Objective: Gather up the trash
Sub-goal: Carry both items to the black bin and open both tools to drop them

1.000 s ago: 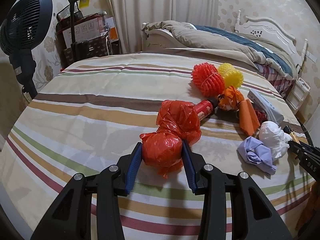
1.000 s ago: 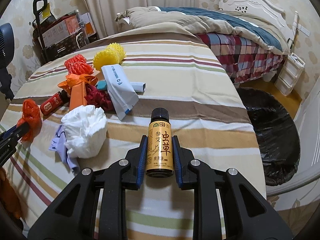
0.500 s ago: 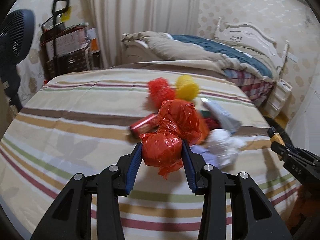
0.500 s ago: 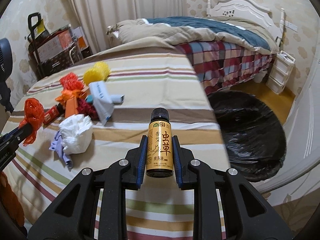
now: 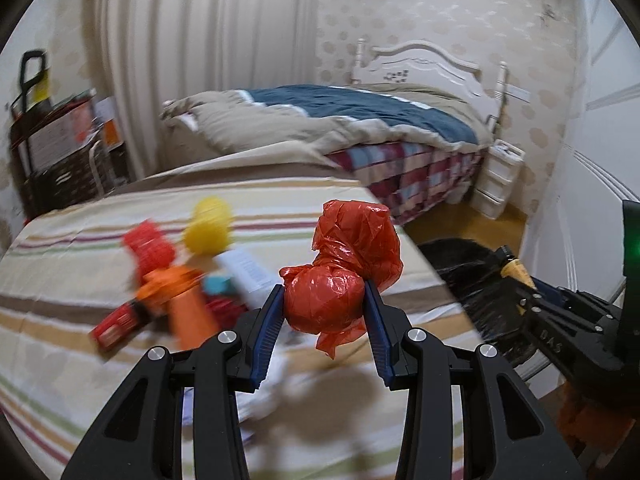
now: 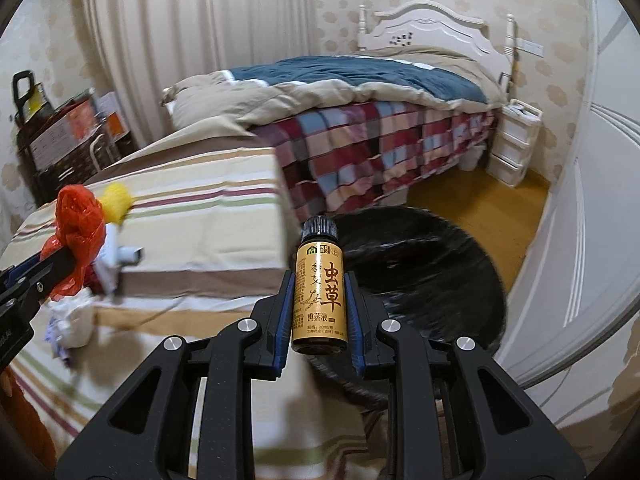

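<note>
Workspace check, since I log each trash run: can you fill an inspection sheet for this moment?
Surface: striped cloth over the table.
Job's things: red plastic bag, small brown bottle, black bin bag on the floor.
Clutter: yellow ball, red ball, white wad, other blurred litter.
Grippers: left gripper shut on the bag; right gripper shut on the bottle.
Cables: nothing seen.
Surroundings: bed, curtain, white drawers.

Two grippers are showing, one red plastic bag (image 5: 340,280), one small bottle (image 6: 319,286), one black bin bag (image 6: 420,264), two spiky balls: one red (image 5: 148,246), one yellow (image 5: 208,226).
</note>
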{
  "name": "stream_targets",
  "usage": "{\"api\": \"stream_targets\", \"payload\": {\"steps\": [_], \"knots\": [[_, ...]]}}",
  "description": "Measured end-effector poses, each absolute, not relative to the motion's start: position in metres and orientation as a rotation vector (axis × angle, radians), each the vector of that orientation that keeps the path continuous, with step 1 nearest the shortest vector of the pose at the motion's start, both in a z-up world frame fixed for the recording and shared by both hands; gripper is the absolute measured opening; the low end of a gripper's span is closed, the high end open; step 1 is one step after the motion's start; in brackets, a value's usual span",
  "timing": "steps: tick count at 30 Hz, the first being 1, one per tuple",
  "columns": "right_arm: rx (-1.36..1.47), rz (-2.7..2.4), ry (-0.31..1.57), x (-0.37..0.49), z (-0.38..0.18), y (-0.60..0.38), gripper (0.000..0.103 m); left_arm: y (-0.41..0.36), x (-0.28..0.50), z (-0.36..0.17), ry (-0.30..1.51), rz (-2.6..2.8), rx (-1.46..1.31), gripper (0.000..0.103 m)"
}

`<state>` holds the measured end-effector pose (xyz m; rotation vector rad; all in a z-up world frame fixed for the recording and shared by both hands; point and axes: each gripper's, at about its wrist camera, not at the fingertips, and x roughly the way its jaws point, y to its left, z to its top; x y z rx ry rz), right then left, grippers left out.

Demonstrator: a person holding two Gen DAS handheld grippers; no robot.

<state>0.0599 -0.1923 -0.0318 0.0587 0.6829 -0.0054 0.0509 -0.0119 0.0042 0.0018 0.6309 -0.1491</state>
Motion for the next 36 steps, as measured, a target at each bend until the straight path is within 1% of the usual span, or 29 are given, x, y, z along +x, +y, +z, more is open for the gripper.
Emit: {"api": "stream_targets", "payload": {"steps": [11,18,27,36], "knots": [[0.116,-0.093,0.7,0.095,-0.051,-0.251,0.023,-0.091,0.102,-0.013,0.679,-0.253,0.061,0.041],[0.144,-0.114,0.724,0.112,-0.064,-0.273,0.023,-0.121,0.12,-0.031,0.722,-0.27,0.098,0.041],[0.171,-0.136,0.746,0.124,-0.077,-0.291,0.024,-0.143,0.14,-0.041,0.747,-0.269,0.147,0.041],[0.179,-0.142,0.758,0.126,-0.082,-0.296,0.024,-0.153,0.142,-0.043,0.749,-0.272,0.176,0.042]]}}
